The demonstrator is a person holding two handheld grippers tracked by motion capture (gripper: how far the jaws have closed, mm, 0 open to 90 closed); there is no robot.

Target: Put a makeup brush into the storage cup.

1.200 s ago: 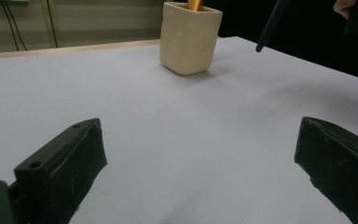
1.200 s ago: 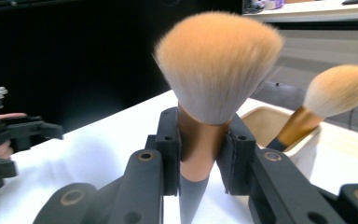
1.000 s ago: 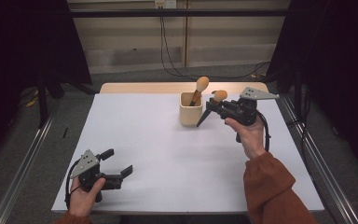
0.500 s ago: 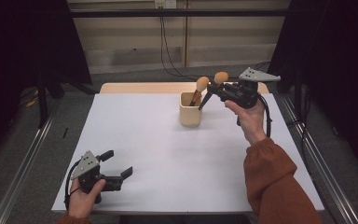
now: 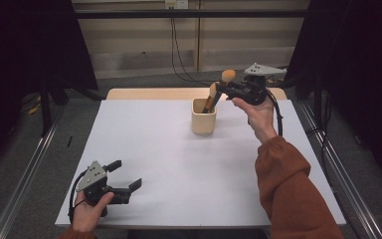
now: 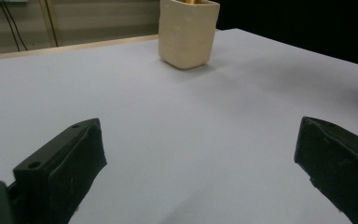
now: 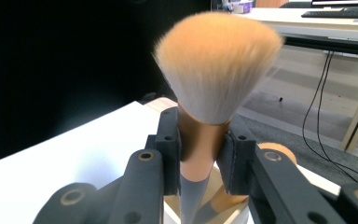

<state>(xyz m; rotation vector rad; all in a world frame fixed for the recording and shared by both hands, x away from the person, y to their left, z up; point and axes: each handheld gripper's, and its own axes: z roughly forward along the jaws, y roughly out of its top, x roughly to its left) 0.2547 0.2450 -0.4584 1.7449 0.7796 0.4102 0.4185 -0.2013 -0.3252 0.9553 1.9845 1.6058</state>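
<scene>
Orange-bristled brush [image 7: 216,65] sits pinched in my right gripper [image 5: 222,88] above the far beige cup [image 5: 203,116]; my left gripper [image 5: 129,186], fingers spread, rests near-left on the table [image 5: 179,164].

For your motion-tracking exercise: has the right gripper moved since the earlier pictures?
Yes. The right gripper, shut on a brush, has risen and shifted left, towards the cup.

The high view looks forward and down over the white bench [image 5: 179,164]; the left gripper view, low above it, shares the cream square cup [image 6: 189,32].
</scene>
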